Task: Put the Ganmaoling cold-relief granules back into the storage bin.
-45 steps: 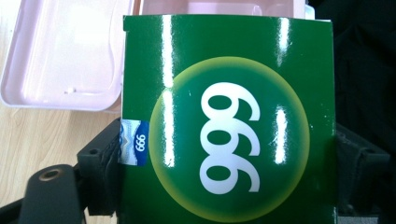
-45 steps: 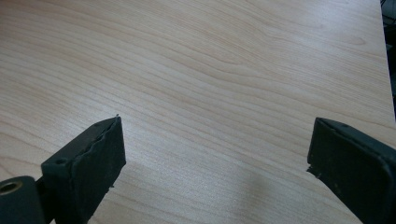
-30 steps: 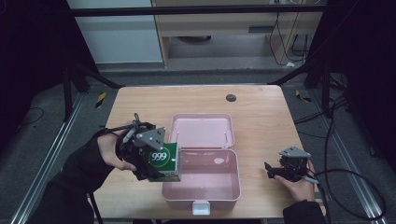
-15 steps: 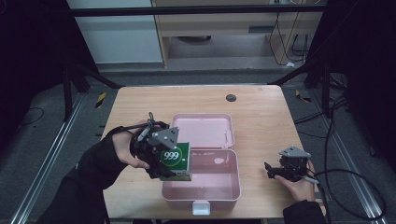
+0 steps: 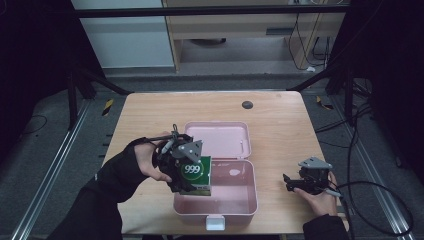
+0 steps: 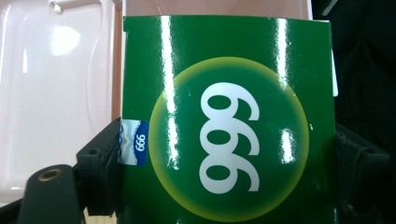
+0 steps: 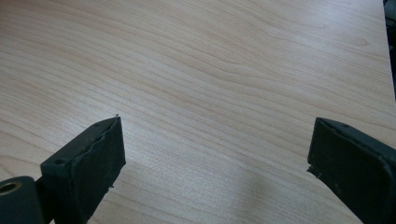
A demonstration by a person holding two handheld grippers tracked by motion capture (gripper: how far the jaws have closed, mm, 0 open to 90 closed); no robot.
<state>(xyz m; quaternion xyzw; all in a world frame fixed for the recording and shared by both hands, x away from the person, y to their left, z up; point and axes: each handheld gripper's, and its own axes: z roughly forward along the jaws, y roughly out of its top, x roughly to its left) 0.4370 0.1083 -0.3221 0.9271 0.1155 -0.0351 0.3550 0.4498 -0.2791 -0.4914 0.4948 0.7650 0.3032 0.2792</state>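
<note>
A green box (image 5: pixel 196 175) printed with "999" in a yellow circle is held over the left part of the open pink container (image 5: pixel 235 200). My left gripper (image 5: pixel 186 167) is shut on that green box (image 6: pixel 229 126), one black jaw on each side of it. The pink container's tray and lid (image 6: pixel 56 79) lie behind the box. My right gripper (image 5: pixel 295 182) rests low over the table at the right, open, its jaws (image 7: pixel 215 163) wide apart above bare wood.
The wooden table (image 5: pixel 280 125) carries a small dark round mark (image 5: pixel 247 105) near its far edge. The container's raised lid (image 5: pixel 220 139) lies flat behind the tray. Metal frame rails and cables run along both sides of the table.
My left gripper has carried the green box to the right, from beside the container's left edge to over its tray. The right gripper has stayed still.
</note>
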